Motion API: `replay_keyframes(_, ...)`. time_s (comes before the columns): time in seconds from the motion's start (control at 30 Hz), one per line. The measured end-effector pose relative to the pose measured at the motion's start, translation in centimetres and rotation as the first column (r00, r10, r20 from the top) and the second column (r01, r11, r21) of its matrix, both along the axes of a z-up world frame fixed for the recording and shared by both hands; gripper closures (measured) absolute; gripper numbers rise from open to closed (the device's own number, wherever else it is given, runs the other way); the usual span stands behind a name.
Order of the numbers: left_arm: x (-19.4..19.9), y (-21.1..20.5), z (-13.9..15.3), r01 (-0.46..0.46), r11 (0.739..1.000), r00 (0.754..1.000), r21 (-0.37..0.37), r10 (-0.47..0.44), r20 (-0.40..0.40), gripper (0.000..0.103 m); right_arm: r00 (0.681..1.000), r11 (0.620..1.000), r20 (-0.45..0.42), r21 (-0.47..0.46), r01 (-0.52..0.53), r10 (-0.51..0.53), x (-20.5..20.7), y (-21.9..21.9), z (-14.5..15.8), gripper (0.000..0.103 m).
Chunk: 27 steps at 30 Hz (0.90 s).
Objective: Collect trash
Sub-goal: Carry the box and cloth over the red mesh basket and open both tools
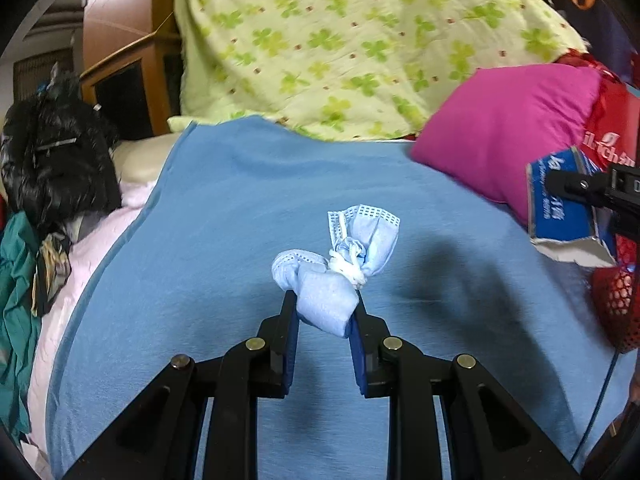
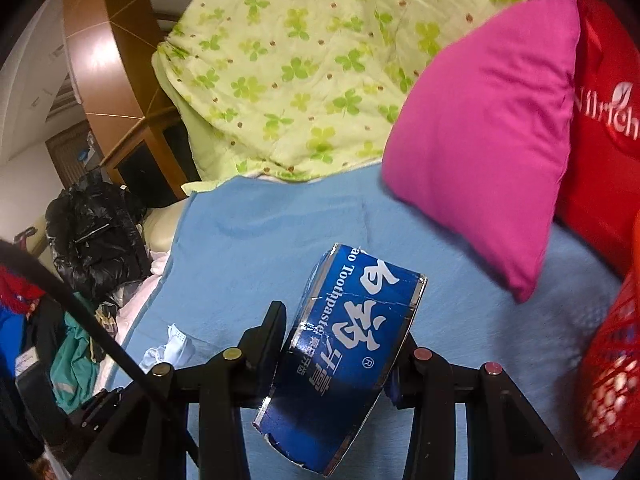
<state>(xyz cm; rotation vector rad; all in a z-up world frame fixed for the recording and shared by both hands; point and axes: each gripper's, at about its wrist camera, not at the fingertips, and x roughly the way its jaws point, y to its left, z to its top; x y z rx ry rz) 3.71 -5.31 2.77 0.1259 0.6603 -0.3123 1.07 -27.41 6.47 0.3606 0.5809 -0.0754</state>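
Note:
A crumpled pale blue face mask (image 1: 340, 264), tied into a bundle with its white ear loops, hangs above the blue bedsheet (image 1: 224, 216). My left gripper (image 1: 324, 312) is shut on its lower end. In the right wrist view a blue toothpaste box (image 2: 352, 344) with white lettering is clamped between the pads of my right gripper (image 2: 340, 344), lifted off the blue bedsheet (image 2: 248, 240). The same toothpaste box (image 1: 560, 204) and right gripper show at the right edge of the left wrist view. The face mask (image 2: 172, 350) appears low left in the right wrist view.
A magenta pillow (image 1: 508, 128) and a red bag (image 2: 604, 120) lie at the right. A green clover quilt (image 1: 340, 44) is heaped behind. A black jacket (image 1: 52, 152) and clothes lie left. A red mesh basket (image 2: 612, 380) stands at the right edge.

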Motion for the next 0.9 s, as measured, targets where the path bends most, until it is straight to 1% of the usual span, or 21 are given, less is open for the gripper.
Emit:
replay_keyframes(0.17,-1.9,-2.5,1.3,0.023,1.0,0.999,0.002,-0.023,0.028,0.078,0.998,0.999,0.056,-0.033,-0.007,0.009,-1.6,-0.8,1.4,0.058)
replay_keyframes(0.27,-2.7,-3.8,1.9,0.039,0.999,0.999,0.007,-0.039,0.032,0.078,0.995,1.0,0.099,-0.024,-0.009,0.012,-2.7,-1.5,2.3,0.058)
replay_keyframes(0.4,-3.8,-5.9,3.5,0.065,0.998,0.996,0.024,-0.066,0.062,0.078,0.989,0.999,0.15,-0.027,0.02,-0.015,-4.4,-2.7,3.5,0.058)
replay_keyframes(0.63,-5.4,-9.1,5.9,0.096,0.995,0.99,0.037,-0.099,0.102,0.078,0.977,0.999,0.205,-0.013,0.053,-0.049,-6.7,-4.8,4.7,0.058)
replay_keyframes(0.9,-7.0,-12.2,7.1,0.132,0.989,0.983,0.063,-0.139,0.123,0.078,0.963,0.995,0.252,0.007,0.101,-0.1,-9.5,-7.5,5.6,0.058)
